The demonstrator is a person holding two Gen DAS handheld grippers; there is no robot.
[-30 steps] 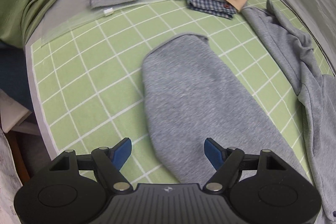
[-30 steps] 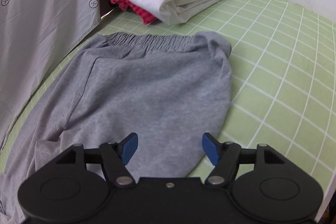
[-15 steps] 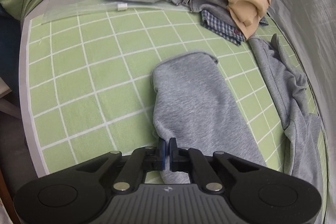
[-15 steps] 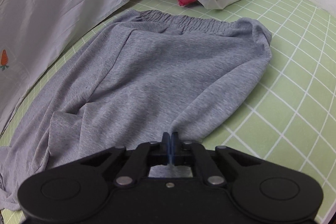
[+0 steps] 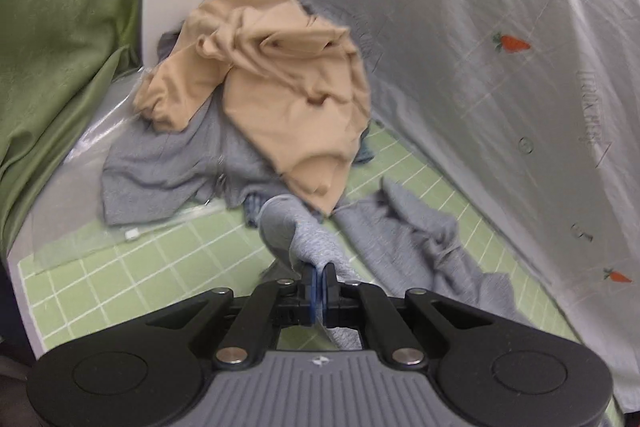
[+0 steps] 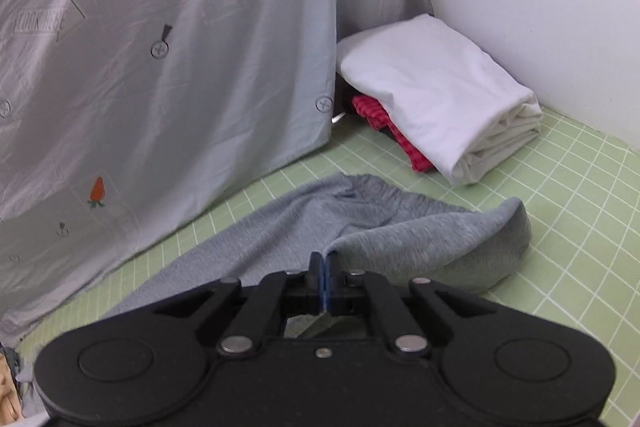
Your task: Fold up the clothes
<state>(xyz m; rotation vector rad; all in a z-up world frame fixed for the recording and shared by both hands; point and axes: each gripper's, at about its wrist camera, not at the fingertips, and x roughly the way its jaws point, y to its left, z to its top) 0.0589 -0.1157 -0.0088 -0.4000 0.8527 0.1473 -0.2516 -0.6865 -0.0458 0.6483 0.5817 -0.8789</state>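
grey pants (image 6: 420,239) edges pinched (mat (image 6: 580,195) apparently open)

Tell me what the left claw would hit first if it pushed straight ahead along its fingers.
The left claw is shut on the grey trousers, so their lifted leg fold comes first. Beyond that, probably the tan garment on the clothes pile, though depth is hard to judge here.

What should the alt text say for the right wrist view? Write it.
The right tool is shut on an edge of grey sweatpants, lifting it off a green checked mat. Behind lie folded white cloth and a carrot-print sheet.
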